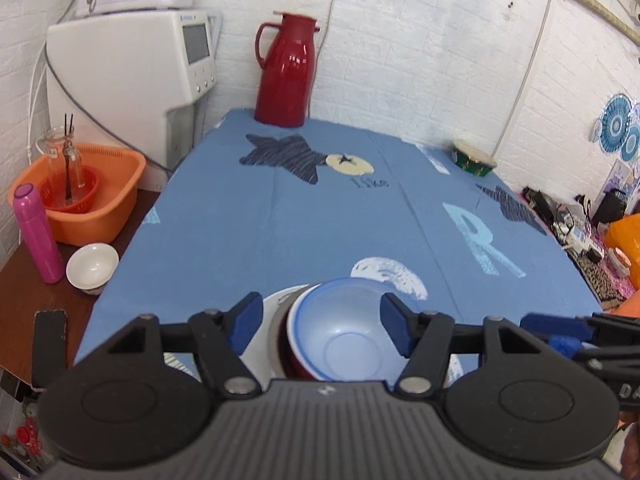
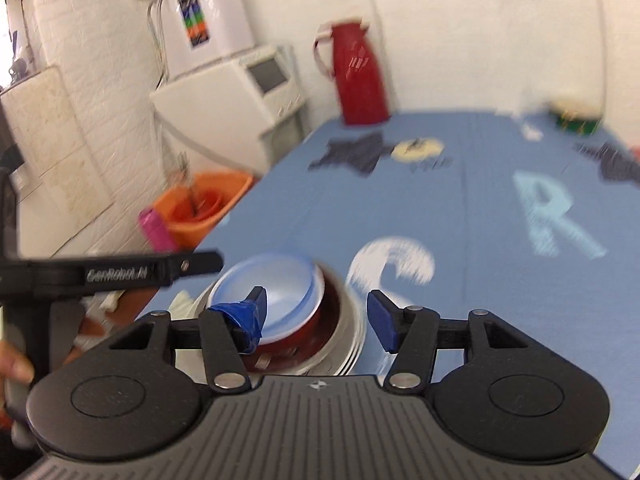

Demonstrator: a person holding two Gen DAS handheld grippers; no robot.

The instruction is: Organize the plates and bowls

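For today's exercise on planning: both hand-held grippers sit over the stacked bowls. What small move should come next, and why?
Probably draw both back clear of the stack. The blue bowl already sits nested in the red bowl on the white plates, and the left hand-held gripper and right hand-held gripper are open, holding nothing.

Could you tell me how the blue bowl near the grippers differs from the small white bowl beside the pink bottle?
The blue bowl is pale blue with a darker rim; the small white bowl is plain white inside. The blue bowl sits nested in a red bowl on white plates, while the small white bowl stands alone. The blue bowl is over the blue tablecloth; the white one rests on bare brown wood. Both are upright and look empty.
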